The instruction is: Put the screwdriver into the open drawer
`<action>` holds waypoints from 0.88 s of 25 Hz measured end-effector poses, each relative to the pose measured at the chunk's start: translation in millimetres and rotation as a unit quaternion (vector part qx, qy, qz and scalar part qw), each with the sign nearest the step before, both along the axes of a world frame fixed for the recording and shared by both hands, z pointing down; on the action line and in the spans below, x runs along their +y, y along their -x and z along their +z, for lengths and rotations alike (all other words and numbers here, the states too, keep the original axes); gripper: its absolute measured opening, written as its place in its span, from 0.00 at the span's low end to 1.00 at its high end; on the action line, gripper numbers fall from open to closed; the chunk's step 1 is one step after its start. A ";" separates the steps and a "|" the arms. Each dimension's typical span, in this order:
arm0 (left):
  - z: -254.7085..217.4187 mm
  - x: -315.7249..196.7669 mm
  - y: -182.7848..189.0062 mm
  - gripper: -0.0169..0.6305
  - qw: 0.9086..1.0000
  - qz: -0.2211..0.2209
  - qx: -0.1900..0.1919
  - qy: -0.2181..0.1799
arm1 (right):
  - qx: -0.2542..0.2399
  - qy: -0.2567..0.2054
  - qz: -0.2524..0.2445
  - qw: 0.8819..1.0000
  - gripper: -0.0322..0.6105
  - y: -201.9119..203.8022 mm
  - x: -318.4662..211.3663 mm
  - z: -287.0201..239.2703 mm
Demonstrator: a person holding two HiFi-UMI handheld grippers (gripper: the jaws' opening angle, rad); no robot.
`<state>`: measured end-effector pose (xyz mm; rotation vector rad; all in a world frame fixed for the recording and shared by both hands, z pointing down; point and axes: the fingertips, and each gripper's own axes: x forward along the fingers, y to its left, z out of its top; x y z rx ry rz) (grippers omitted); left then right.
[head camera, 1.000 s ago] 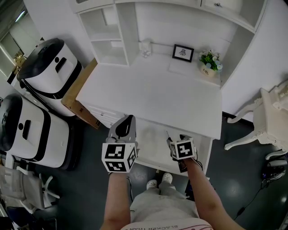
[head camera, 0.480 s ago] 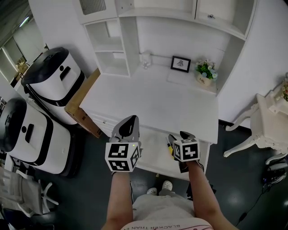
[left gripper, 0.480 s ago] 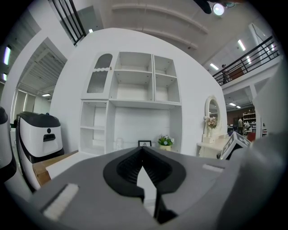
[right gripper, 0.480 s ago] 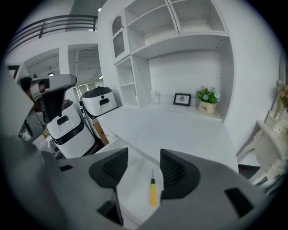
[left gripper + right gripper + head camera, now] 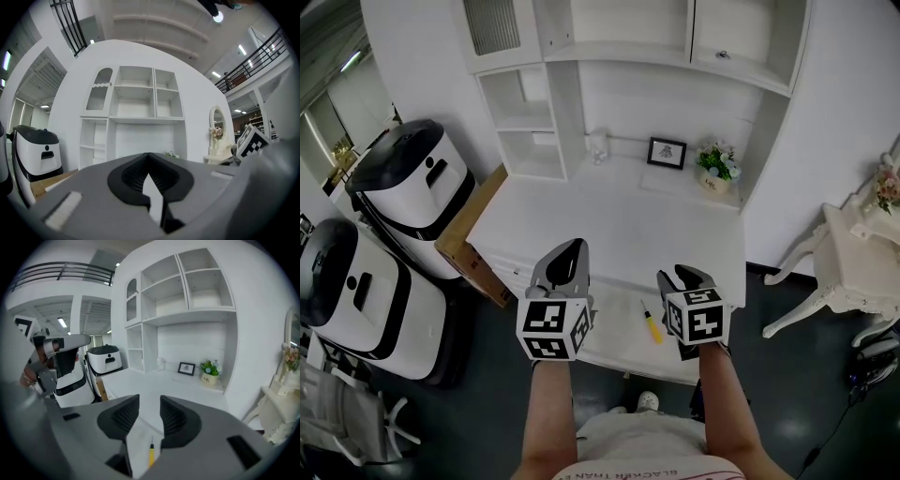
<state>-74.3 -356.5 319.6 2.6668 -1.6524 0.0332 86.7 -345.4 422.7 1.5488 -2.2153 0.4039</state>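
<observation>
The screwdriver (image 5: 650, 324), yellow-handled with a thin shaft, lies in the open white drawer (image 5: 614, 330) under the desk's front edge. In the right gripper view the screwdriver (image 5: 151, 453) shows down through the gap between the jaws. My right gripper (image 5: 682, 277) hangs above the drawer's right part; its jaws are closing with nothing between them. At the drawer's left end my left gripper (image 5: 570, 249) points level toward the shelves. The left gripper (image 5: 148, 154) has its tips together and holds nothing.
On the white desk (image 5: 609, 216) stand a framed picture (image 5: 667, 153), a flower pot (image 5: 715, 165) and a small figurine (image 5: 598, 145) at the back. Two white-and-black machines (image 5: 403, 187) and a wooden board (image 5: 467, 234) stand left; white furniture (image 5: 853, 272) stands right.
Both grippers have risen from the drawer, the right one more. The right jaws have narrowed. The screwdriver stays lying in the drawer, now out from beside the right gripper.
</observation>
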 end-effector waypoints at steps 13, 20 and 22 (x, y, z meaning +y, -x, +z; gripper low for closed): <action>-49.0 13.9 0.0 0.04 0.999 -0.003 0.008 -0.051 | 0.000 -0.121 0.009 0.993 0.11 -19.7 11.6 -99.8; -62.5 21.0 -4.0 0.04 0.998 0.000 0.004 -0.068 | -0.015 -0.169 0.010 0.985 0.06 -28.0 23.0 -135.9; -66.7 22.5 -5.3 0.04 0.997 0.001 0.002 -0.073 | -0.014 -0.185 0.006 0.983 0.06 -29.2 27.3 -145.1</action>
